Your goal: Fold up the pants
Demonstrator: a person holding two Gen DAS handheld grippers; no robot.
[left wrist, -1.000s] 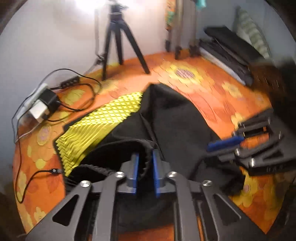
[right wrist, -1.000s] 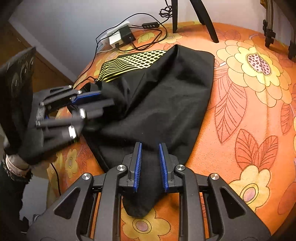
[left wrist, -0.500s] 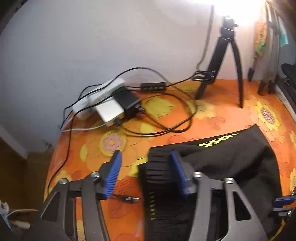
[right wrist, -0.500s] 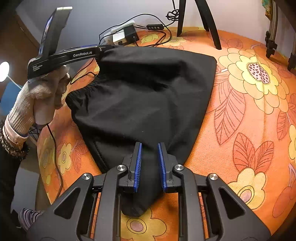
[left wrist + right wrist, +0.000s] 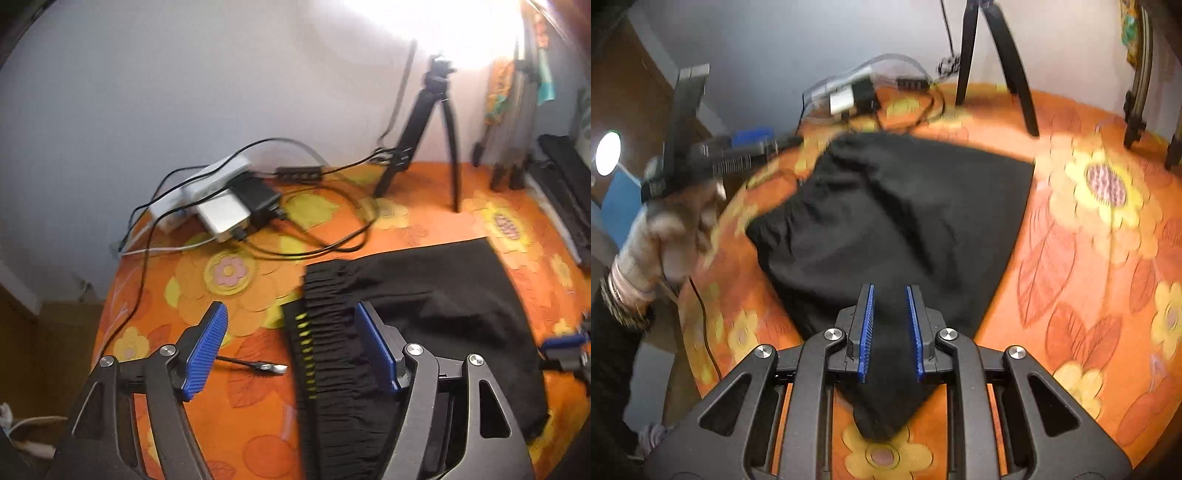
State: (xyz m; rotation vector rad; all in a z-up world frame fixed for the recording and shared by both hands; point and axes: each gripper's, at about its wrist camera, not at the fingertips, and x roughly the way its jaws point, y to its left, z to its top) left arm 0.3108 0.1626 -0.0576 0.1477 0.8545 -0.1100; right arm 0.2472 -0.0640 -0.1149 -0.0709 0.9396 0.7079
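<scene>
Floral tablecloth (image 5: pixel 255 295): cables (image 5: pixel 325 243) beside pants (image 5: pixel 908 221)

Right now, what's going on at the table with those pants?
A person with a gripper in each hand is folding black pants on the orange flowered tablecloth. The left gripper is opening; the gathered waistband lies between its pads, not pressed by them. The right gripper has a narrow tail of the pants between its fingers, apparently pinched. The pants lie folded over, with chargers and cables and a tripod behind them.
</scene>
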